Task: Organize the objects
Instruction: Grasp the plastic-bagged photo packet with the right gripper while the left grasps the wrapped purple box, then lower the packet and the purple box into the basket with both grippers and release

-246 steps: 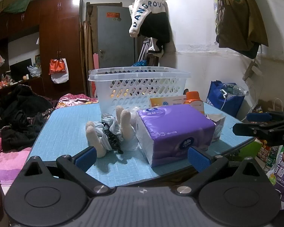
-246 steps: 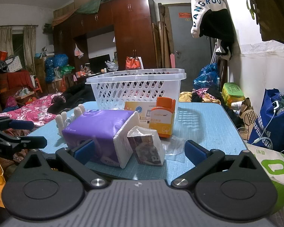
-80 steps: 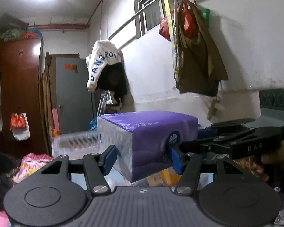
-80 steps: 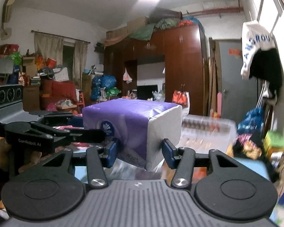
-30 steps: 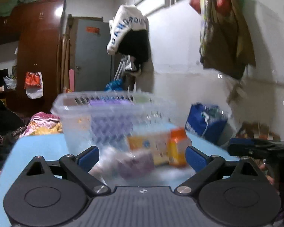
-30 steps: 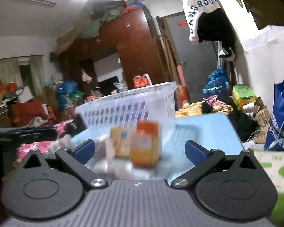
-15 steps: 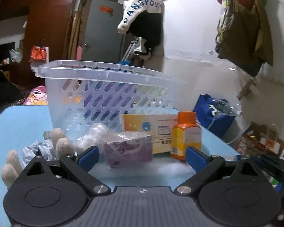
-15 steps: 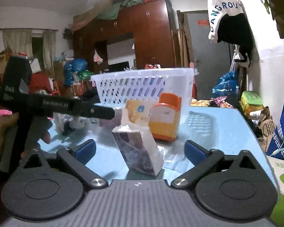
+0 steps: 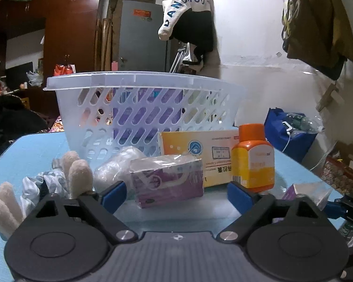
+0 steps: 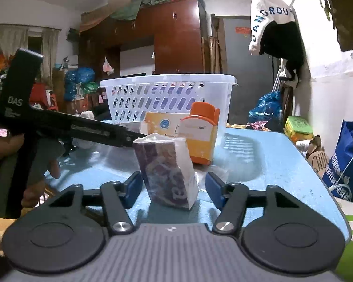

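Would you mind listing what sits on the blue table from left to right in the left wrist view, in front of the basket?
Stuffed toy → clear plastic bag → purple wrapped box → orange-capped bottle. The yellow box behind overlaps these, so I leave it out.

1. A white slotted plastic basket [image 9: 143, 108] stands at the back of the blue tabletop [image 9: 30, 150], with a purple tissue pack [image 9: 150, 110] in it.
2. Before the basket lies a yellow flat carton [image 9: 200, 148]; the orange-capped bottle [image 9: 253, 157] stands at its right.
3. A purple wrapped box [image 9: 168, 181] lies before the carton.
4. A cream stuffed toy [image 9: 42, 185] lies left of that box.
5. Another plastic-wrapped small box [image 10: 168, 174] stands before the bottle, between the fingers [image 10: 131, 188] of the right hand-held gripper [image 10: 173, 188].
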